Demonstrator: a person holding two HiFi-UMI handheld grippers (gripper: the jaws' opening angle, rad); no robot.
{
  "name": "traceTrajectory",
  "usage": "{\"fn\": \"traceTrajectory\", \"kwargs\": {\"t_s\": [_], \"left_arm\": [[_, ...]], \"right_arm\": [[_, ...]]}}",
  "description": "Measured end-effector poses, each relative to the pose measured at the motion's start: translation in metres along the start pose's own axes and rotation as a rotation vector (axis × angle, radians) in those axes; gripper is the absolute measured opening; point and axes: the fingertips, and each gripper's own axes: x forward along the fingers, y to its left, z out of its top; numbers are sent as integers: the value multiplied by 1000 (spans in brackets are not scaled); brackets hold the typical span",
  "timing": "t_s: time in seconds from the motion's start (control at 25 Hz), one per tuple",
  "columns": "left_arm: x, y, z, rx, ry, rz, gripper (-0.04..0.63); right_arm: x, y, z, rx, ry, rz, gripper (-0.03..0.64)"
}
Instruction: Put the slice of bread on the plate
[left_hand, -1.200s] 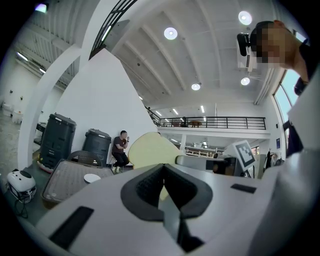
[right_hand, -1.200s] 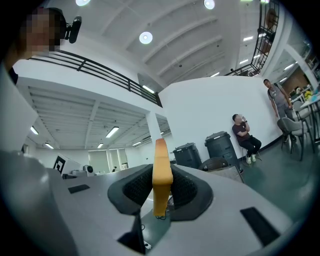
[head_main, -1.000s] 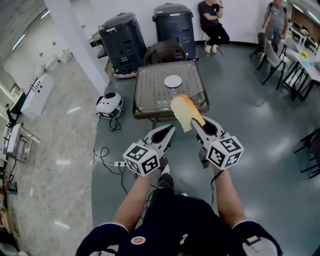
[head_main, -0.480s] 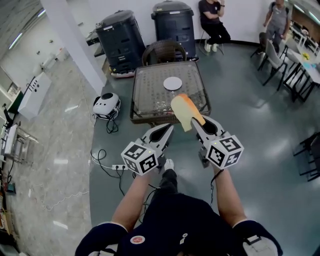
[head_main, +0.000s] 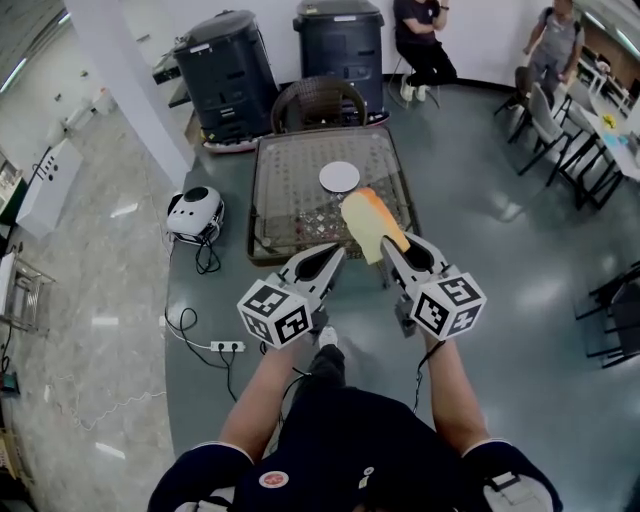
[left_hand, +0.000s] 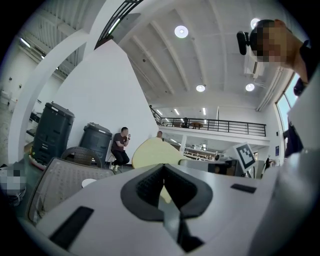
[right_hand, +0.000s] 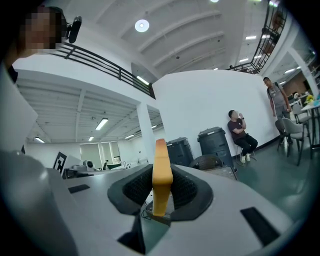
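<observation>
Surface (head_main: 290, 200) ahead, with the plate (head_main: 340, 177) on its far half, beyond and slightly left of the bread slice (head_main: 372, 225). Slice stands on edge, long axis pointing toward the plate, pinched in right tongs (head_main: 388, 248). Left tongs (head_main: 335, 258) pressed together, empty, alongside.

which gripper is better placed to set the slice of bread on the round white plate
Right. The right gripper is shut on the pale, orange-crusted slice of bread, with the round white plate ahead on the mesh-topped table. The left gripper is shut and empty.
</observation>
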Motion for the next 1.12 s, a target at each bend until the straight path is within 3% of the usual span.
{"fn": "traceTrajectory", "kwargs": {"t_s": [0.76,1.12], "left_arm": [[69,173,33,-54,64,-18,6],[82,224,29,-78,91,-30,6]], "right_arm": [[162,-62,7,55,85,-62,89],[209,-81,-1,69,106,-90,89]]}}
